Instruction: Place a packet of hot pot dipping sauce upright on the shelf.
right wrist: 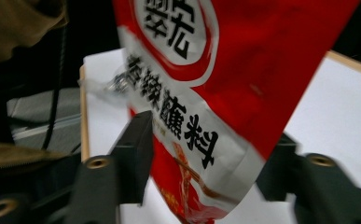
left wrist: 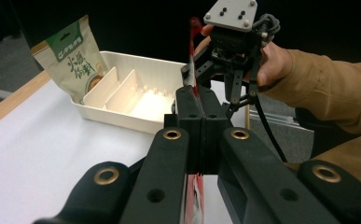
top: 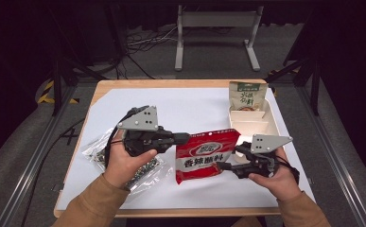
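Both grippers meet at one red sachet [top: 205,160], raised above the white-covered table [top: 190,111]. Left gripper [top: 184,138] is clenched on the sachet's upper left edge; in its own view the jaws are pressed together on the packet's thin edge. Right gripper [top: 225,165] stands with jaws parted, the sachet's lower right edge between them. Beyond the right gripper sits one cream divided tray [top: 256,124] with one green pouch [top: 247,96] propped at its far end. One clear bag of small pieces [top: 145,171] lies beneath the left hand [top: 129,161].
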Available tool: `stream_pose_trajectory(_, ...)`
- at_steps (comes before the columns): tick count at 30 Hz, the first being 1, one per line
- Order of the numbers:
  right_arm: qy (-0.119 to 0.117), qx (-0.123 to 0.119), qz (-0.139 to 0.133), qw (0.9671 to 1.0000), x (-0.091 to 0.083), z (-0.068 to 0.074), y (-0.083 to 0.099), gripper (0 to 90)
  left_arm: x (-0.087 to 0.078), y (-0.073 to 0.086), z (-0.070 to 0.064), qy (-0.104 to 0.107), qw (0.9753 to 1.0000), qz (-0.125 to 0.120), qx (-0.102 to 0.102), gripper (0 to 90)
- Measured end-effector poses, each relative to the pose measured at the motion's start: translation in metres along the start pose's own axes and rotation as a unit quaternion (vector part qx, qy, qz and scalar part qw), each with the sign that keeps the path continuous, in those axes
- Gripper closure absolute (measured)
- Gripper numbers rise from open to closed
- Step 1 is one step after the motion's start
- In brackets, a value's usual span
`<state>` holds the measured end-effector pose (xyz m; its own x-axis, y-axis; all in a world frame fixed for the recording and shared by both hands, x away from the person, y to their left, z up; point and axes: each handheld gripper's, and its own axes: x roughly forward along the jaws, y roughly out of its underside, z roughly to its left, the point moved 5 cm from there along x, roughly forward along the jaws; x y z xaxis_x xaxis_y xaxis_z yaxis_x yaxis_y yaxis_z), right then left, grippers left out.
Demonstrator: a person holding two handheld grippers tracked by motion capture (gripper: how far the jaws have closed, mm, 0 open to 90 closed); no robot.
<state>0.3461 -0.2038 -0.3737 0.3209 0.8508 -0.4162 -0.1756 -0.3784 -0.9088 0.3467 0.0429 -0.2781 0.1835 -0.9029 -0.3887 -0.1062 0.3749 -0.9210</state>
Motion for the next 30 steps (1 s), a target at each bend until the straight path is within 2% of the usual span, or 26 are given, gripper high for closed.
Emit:
stream_pose_trajectory(1, -0.014, 0.001, 0.009, 0.9999, 0.000, 0.002, 0.001, 56.6, 0.001, 0.000, 0.000, 0.000, 1.0000, 0.000, 0.001, 89.9)
stream_pose_trajectory(3, -0.022, 0.000, 0.010, 0.9997, 0.001, 0.004, 0.001, 56.9, 0.002, 0.000, 0.000, 0.001, 1.0000, -0.001, -0.002, 89.9)
stream_pose_trajectory(6, -0.014, -0.015, 0.025, 0.9995, 0.004, 0.005, 0.002, 59.2, 0.003, 0.001, 0.000, 0.003, 1.0000, -0.004, -0.003, 89.9)
stream_pose_trajectory(10, -0.027, -0.010, 0.025, 0.9993, 0.009, 0.007, 0.005, 61.4, 0.004, 0.000, -0.001, -0.003, 0.9999, -0.011, -0.001, 89.9)
stream_pose_trajectory(15, -0.046, -0.005, 0.025, 0.9986, 0.018, 0.011, 0.009, 60.6, 0.000, -0.002, -0.001, 0.001, 0.9997, -0.025, -0.004, 89.9)
stream_pose_trajectory(17, -0.048, -0.011, 0.032, 0.9983, 0.021, 0.011, 0.011, 66.2, 0.000, -0.002, 0.000, -0.001, 0.9996, -0.026, -0.006, 89.9)
stream_pose_trajectory(19, -0.048, -0.013, 0.039, 0.9980, 0.022, 0.012, 0.012, 75.8, -0.001, -0.001, 0.000, -0.002, 0.9996, -0.026, -0.007, 89.9)
stream_pose_trajectory(22, -0.056, -0.007, 0.040, 0.9976, 0.021, 0.013, 0.013, 83.0, -0.002, 0.001, 0.001, -0.005, 0.9996, -0.025, -0.010, 89.8)
stream_pose_trajectory(26, -0.060, 0.013, 0.036, 0.9975, 0.019, 0.011, 0.013, 85.4, -0.003, 0.003, 0.004, -0.006, 0.9995, -0.025, -0.021, 89.7)
stream_pose_trajectory(30, -0.063, 0.020, 0.040, 0.9970, 0.017, 0.012, 0.012, 85.8, -0.003, 0.004, 0.005, -0.006, 0.9992, -0.026, -0.028, 89.2)
